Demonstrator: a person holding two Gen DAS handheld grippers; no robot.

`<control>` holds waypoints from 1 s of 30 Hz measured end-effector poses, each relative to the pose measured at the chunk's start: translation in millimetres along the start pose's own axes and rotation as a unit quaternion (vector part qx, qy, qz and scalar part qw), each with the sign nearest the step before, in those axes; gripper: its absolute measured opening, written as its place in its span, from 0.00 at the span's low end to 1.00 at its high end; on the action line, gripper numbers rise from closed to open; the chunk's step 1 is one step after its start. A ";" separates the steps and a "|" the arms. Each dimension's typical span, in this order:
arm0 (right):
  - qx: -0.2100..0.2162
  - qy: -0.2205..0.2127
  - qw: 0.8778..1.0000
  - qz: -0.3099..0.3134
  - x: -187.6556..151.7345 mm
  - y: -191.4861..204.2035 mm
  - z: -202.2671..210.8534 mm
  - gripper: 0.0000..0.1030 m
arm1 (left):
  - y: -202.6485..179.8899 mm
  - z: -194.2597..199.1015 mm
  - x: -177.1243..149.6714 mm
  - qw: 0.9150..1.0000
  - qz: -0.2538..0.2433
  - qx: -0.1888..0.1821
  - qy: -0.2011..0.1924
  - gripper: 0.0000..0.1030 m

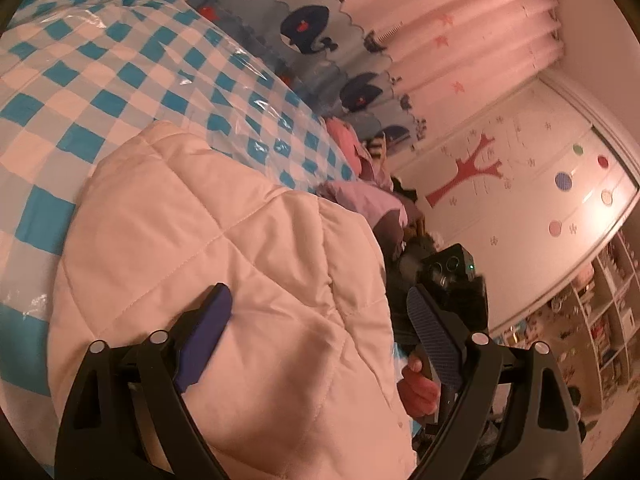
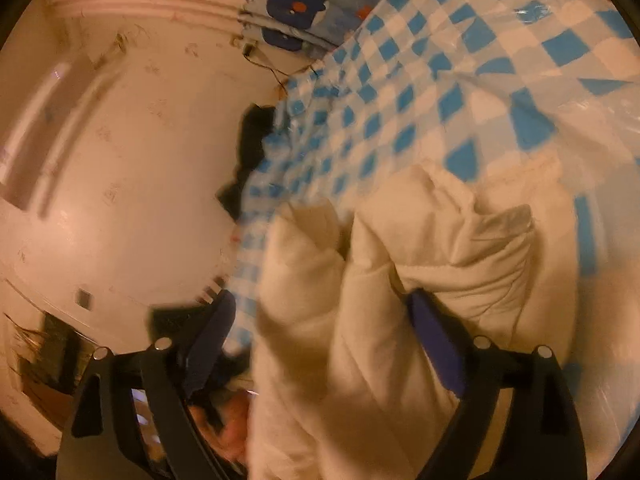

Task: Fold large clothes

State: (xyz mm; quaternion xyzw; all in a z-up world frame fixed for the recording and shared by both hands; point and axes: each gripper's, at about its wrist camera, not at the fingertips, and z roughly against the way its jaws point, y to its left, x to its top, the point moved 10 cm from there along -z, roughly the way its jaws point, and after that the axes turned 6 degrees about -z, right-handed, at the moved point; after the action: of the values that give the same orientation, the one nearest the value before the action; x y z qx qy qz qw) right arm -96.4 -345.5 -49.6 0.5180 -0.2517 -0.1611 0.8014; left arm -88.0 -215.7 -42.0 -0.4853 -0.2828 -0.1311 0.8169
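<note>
Nearest the left wrist camera, the left gripper [image 1: 320, 312] stands wide open over a cream quilted coat [image 1: 224, 264], its fingers straddling the padded fabric without pinching it. In the right wrist view, the right gripper [image 2: 320, 316] is also wide open and holds nothing; bunched folds of the coat lie between and beyond its fingers. The coat sits partly folded on a bed covered by a blue-and-white checked sheet [image 1: 120, 80]. To fold well, each gripper likely should pinch a single outer edge, not a thick bunch, and lift evenly. A whale-print curtain [image 1: 312, 28] hangs behind.
</note>
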 end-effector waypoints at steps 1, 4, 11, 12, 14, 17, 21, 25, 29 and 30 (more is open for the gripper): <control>0.025 -0.011 1.000 0.002 10.5 9.8 3.9 0.83 | -1.2 -2.6 2.1 1.000 0.003 0.004 -0.005 0.85; 0.004 -0.018 1.000 0.004 29.7 3.0 4.9 0.83 | -6.3 -20.1 4.6 1.000 0.003 0.018 -0.008 0.87; -0.155 -0.040 0.986 -0.040 21.5 -91.4 19.8 0.82 | -15.3 -58.5 -20.8 0.989 -0.102 0.103 0.032 0.92; -0.185 -0.060 0.981 -0.006 17.7 -80.6 28.4 0.82 | -14.6 -57.0 -20.7 0.989 -0.103 0.102 0.031 0.92; -0.222 -0.080 0.970 0.058 7.4 -56.0 35.3 0.82 | -10.7 -53.3 -18.1 0.991 -0.091 0.093 0.028 0.92; -0.310 -0.057 0.943 0.109 -10.1 -56.3 24.7 0.82 | -10.0 -54.6 -18.4 0.991 -0.092 0.097 0.028 0.92; -0.347 -0.016 0.934 0.081 -22.4 -110.1 -0.4 0.92 | -17.7 -43.4 -11.9 0.994 -0.066 0.082 0.032 0.92; -0.321 -0.022 0.946 0.045 -21.3 -126.5 7.0 0.93 | -28.0 14.2 7.0 0.995 -0.061 0.073 -0.020 0.92; -0.327 -0.039 0.943 0.040 -20.1 -109.7 24.2 0.93 | 13.3 3.4 -17.0 0.992 -0.033 0.111 0.053 0.91; -0.321 -0.053 0.944 0.050 -21.3 -93.1 32.4 0.93 | 19.0 -0.5 -22.0 0.990 -0.039 0.120 0.058 0.92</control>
State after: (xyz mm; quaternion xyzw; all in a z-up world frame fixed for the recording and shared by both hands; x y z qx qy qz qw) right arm -132.1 -397.0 -128.6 0.2109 -0.2545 -0.2206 0.9176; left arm -96.3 -208.1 -68.8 -0.3637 -0.2670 -0.1555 0.8788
